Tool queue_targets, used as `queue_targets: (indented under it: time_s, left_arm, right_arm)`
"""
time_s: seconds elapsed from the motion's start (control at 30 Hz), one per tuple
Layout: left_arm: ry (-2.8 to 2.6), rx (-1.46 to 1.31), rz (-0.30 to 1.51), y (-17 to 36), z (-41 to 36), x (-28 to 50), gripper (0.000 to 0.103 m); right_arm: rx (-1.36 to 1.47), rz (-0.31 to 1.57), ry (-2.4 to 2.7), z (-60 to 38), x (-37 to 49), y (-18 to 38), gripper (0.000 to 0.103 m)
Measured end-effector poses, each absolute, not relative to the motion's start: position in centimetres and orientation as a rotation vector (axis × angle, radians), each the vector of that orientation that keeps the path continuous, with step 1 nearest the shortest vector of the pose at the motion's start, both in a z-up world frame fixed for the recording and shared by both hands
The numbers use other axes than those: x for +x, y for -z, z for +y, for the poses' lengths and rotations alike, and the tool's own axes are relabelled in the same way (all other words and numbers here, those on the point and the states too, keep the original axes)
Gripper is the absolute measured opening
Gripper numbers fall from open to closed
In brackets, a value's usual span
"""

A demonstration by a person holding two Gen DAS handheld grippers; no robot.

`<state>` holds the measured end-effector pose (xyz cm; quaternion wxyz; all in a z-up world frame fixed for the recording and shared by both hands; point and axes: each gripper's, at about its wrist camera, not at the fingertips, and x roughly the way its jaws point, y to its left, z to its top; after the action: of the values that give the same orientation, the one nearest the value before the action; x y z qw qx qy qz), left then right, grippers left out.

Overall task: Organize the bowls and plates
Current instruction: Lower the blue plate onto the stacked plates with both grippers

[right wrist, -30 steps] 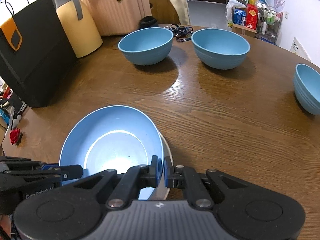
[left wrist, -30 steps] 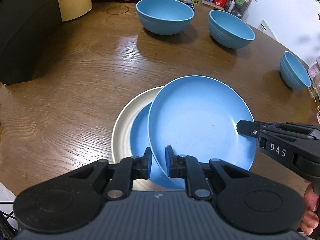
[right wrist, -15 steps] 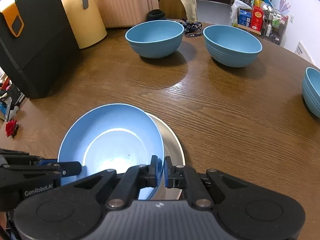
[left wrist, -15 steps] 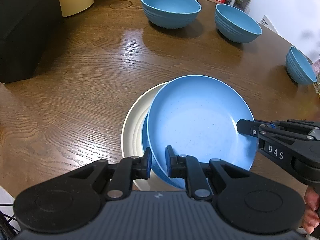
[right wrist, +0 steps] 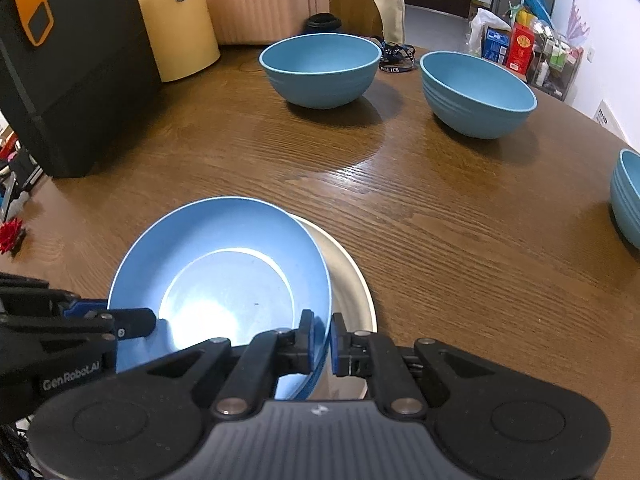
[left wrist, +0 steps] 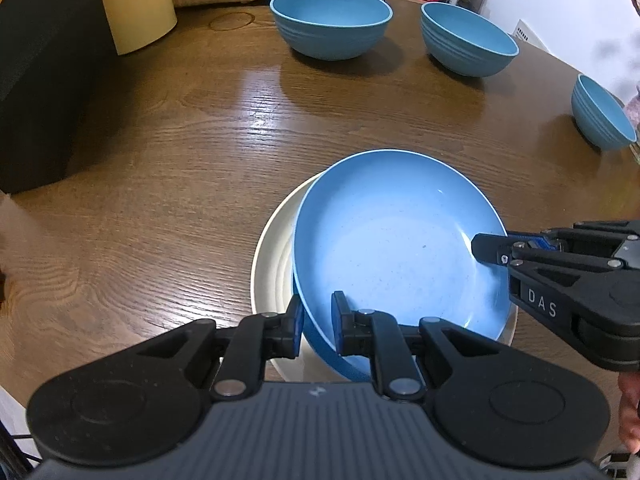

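Looking along the left claw (left wrist: 316,326), its two pads are clenched on the near rim of a blue plate (left wrist: 394,248). This plate lies, a little tilted and shifted, over a cream plate (left wrist: 272,256) close to the near edge of the tabletop (left wrist: 180,152). A second blue rim seems to show under the held plate, but I cannot tell this for sure. The right claw (left wrist: 486,248) comes in from the right and pinches the opposite rim of the same plate. Three blue bowls are separate from each other: one bowl (left wrist: 330,20) and a second bowl (left wrist: 468,38) toward the far edge, and a third bowl (left wrist: 602,114) at the right edge.

From the right wrist view, the right claw (right wrist: 322,338) is also clenched on the rim of the blue plate (right wrist: 220,280), which covers most of the cream plate (right wrist: 352,280). The left claw (right wrist: 140,322) holds the other side.

I judge that the plates are nearly stacked: the top one must be centred and let go. The bowls are not yet nested, so most of the bowl work is left. The third bowl is cut off by the picture edge, and the near part of the stack is hidden behind the claws.
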<state>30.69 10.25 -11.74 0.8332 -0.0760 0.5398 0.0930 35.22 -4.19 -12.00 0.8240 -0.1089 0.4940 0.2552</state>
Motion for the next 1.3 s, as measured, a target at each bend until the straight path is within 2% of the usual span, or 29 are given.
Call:
queue_targets:
  time_s: [0.9, 1.3]
  left_arm:
    - [-0.164, 0.065, 1.202, 12.1, 8.1, 30.5, 0.018]
    - [-0.167, 0.082, 1.21, 12.1, 8.0, 30.7, 0.018]
  right_arm:
    - [-0.359, 1.049, -0.576, -3.1, 33.8, 11.7, 0.008]
    - [-0.364, 1.057, -0.575, -3.0, 34.0, 11.7, 0.011]
